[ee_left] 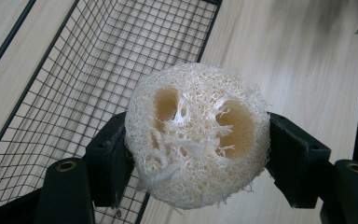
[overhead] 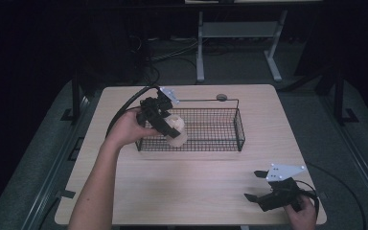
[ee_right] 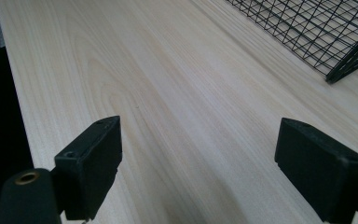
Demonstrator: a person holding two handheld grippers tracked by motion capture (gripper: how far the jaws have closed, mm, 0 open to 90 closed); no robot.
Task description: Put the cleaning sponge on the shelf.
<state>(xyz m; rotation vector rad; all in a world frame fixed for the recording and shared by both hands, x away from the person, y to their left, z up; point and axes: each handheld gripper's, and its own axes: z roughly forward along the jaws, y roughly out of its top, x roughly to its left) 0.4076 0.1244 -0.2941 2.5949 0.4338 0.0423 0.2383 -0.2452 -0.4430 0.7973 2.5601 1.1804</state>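
Note:
A cream loofah sponge (ee_left: 196, 135), round with two large holes, is clamped between the jaws of my left gripper (ee_left: 198, 156). In the high view the left gripper (overhead: 165, 128) holds the loofah (overhead: 178, 130) above the left front edge of a black wire basket (overhead: 220, 129). Part of the basket's mesh (ee_left: 102, 70) lies under the sponge in the left gripper view. My right gripper (overhead: 252, 186) rests low over the table's front right, open, with nothing between its jaws. In the right gripper view, the right gripper (ee_right: 200, 163) spans bare wood.
The light wooden table (overhead: 196, 187) has a small round grey disc (overhead: 221, 97) behind the basket. A basket corner (ee_right: 340, 70) shows at the upper right of the right gripper view. Cables trail off the table's left and right sides. A desk frame stands beyond.

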